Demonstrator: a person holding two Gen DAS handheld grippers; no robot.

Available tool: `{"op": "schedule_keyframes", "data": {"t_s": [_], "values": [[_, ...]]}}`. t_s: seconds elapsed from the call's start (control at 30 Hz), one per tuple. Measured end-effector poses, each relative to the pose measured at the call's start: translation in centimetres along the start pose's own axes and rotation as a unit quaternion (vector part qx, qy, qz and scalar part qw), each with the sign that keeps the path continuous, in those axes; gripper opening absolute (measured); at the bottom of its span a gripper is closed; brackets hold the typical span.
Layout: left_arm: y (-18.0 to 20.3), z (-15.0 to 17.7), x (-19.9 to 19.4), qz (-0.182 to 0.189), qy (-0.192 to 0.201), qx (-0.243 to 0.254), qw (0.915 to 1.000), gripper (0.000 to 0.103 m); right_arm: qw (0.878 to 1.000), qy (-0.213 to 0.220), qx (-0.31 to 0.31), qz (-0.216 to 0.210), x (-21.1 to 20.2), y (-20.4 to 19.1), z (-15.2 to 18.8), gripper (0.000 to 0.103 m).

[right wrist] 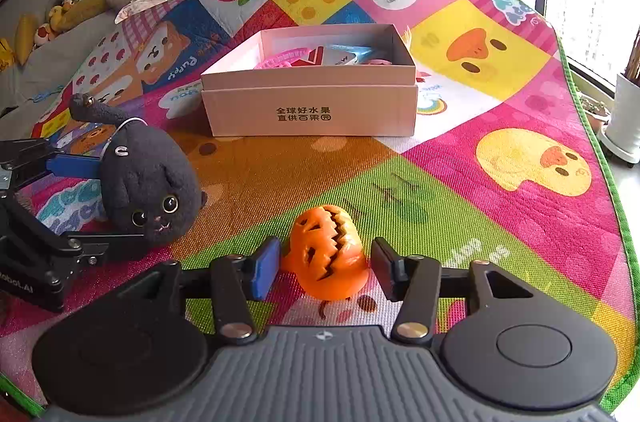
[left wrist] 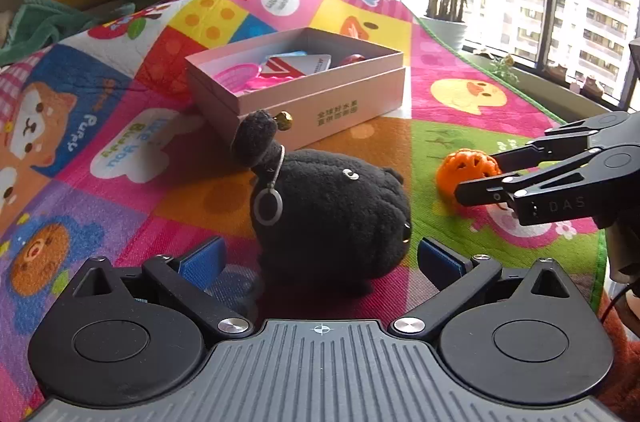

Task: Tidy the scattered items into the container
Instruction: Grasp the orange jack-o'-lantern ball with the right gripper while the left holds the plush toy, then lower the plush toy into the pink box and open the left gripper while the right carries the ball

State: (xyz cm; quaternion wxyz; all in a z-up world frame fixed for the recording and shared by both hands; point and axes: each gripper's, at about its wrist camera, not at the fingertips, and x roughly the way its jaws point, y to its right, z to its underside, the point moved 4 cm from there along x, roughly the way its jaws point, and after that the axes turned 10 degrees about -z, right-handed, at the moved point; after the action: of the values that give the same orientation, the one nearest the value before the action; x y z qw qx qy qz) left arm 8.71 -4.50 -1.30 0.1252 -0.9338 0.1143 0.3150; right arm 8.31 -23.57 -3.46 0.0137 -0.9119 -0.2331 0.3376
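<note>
Right gripper [right wrist: 325,264], wide open around the orange pumpkin [right wrist: 328,254] on the mat in front of the box [right wrist: 310,110], should close gently at its middle, as should the open left gripper [left wrist: 320,258] straddling the black cat plush [left wrist: 332,214].

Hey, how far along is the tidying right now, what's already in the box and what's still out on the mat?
Done: the pink box already holds a pink item, a red-and-white card and some other small pieces. In hand: nothing is gripped yet. The left gripper is open around the black cat plush, and the right gripper is open around the orange pumpkin. Left: both toys still sit on the play mat and need grasping and moving into the box.
</note>
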Motion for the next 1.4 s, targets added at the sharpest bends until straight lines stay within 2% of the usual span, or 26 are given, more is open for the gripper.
{"op": "schedule_keyframes", "data": {"t_s": [0.03,0.17,0.23,0.27,0.5,0.77,0.83,0.9,1.13,1.27,1.4], "values": [[-0.1,-0.2,0.3,0.001,-0.003,-0.001,1.0,0.103,1.0,0.001,-0.001,0.0,0.1,0.0,-0.1,0.06],[-0.2,-0.5,0.5,0.011,0.003,-0.002,0.9999,0.103,1.0,-0.009,-0.006,0.003,0.8,-0.4,0.1,0.06],[-0.2,-0.5,0.4,0.017,0.01,0.001,0.9998,0.103,1.0,-0.014,-0.015,0.009,0.8,-0.8,0.1,0.053],[-0.1,-0.5,0.4,0.018,0.011,0.003,0.9998,0.103,1.0,-0.013,-0.014,0.006,0.7,-0.9,0.0,0.053],[1.3,-0.7,1.6,-0.003,0.01,0.042,0.9991,0.103,1.0,0.016,-0.002,0.002,-0.8,-0.5,-0.8,0.053],[2.0,-1.2,2.2,0.002,0.018,0.042,0.999,0.103,0.999,0.026,0.014,0.022,-2.4,0.9,-0.3,0.053],[2.1,-1.3,2.1,0.0,0.021,0.044,0.9988,0.1,0.999,0.029,0.018,0.025,-2.8,1.2,-0.2,0.053],[2.2,-1.3,1.9,-0.005,0.023,0.051,0.9984,0.092,0.999,0.035,0.021,0.026,-3.3,1.4,-0.3,0.053],[2.7,-1.6,1.0,0.004,0.027,0.065,0.9975,0.091,0.997,0.065,0.021,0.026,-5.7,1.4,-1.1,0.053],[3.2,-3.7,-1.1,0.01,0.064,0.081,0.9946,0.091,0.996,0.078,0.031,0.008,-7.5,1.7,-1.7,0.053],[2.9,-7.5,-1.6,0.008,0.093,0.093,0.9913,0.091,0.995,0.089,0.036,-0.01,-8.6,2.2,-3.2,0.052]]}}
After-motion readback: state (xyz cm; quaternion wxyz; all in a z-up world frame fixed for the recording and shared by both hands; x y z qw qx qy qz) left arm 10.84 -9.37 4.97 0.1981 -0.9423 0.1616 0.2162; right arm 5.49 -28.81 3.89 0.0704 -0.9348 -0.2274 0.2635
